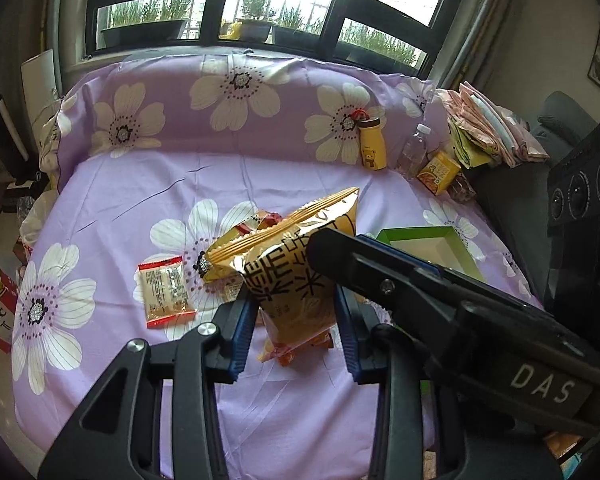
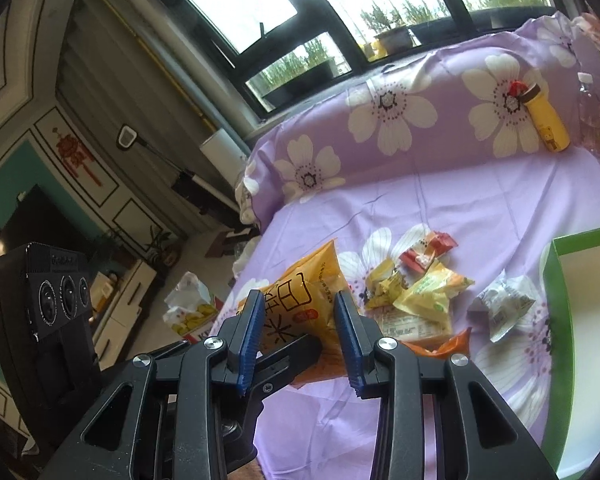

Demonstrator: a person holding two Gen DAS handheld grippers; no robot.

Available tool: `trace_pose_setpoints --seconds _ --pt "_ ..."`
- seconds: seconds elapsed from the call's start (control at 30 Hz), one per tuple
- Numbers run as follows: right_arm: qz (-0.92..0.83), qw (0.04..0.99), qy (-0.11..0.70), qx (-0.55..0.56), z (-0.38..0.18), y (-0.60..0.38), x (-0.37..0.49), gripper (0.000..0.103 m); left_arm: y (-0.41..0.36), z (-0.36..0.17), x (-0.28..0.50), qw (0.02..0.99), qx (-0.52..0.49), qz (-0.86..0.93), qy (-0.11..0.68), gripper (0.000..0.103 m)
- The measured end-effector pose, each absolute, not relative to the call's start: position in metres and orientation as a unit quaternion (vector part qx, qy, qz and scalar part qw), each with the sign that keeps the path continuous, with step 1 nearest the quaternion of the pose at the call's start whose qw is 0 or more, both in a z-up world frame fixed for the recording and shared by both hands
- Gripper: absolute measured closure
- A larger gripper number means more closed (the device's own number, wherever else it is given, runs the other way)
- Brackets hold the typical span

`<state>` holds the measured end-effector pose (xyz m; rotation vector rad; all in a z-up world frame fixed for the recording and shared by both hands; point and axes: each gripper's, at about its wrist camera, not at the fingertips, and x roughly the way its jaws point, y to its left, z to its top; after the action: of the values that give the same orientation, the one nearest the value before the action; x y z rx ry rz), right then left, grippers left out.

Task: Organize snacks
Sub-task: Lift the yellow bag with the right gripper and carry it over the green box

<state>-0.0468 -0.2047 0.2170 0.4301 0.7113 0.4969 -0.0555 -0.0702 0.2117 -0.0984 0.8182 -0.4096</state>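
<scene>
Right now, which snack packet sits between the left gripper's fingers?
The big orange-yellow bag with large black characters, tilted up between the left gripper. The red-edged clear packet lies flat, apart to its left.

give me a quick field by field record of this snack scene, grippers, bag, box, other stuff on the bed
surface: purple floral sheet
left gripper: jaws apart, either side of the big orange snack bag, grip unclear
right gripper: jaws apart around the same bag
green box: open, white inside, right of the snack pile
loose snacks: red-edged packet, small yellow packets, white wrapper
at the backrest: yellow bottle, clear water bottle
</scene>
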Motion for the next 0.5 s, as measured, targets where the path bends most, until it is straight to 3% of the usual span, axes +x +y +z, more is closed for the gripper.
trace_pose_setpoints --seconds 0.5 --pt "0.159 0.905 0.297 0.258 0.206 -0.298 -0.057 0.064 -0.161 0.202 -0.037 0.882 -0.021 -0.273 0.383 0.069"
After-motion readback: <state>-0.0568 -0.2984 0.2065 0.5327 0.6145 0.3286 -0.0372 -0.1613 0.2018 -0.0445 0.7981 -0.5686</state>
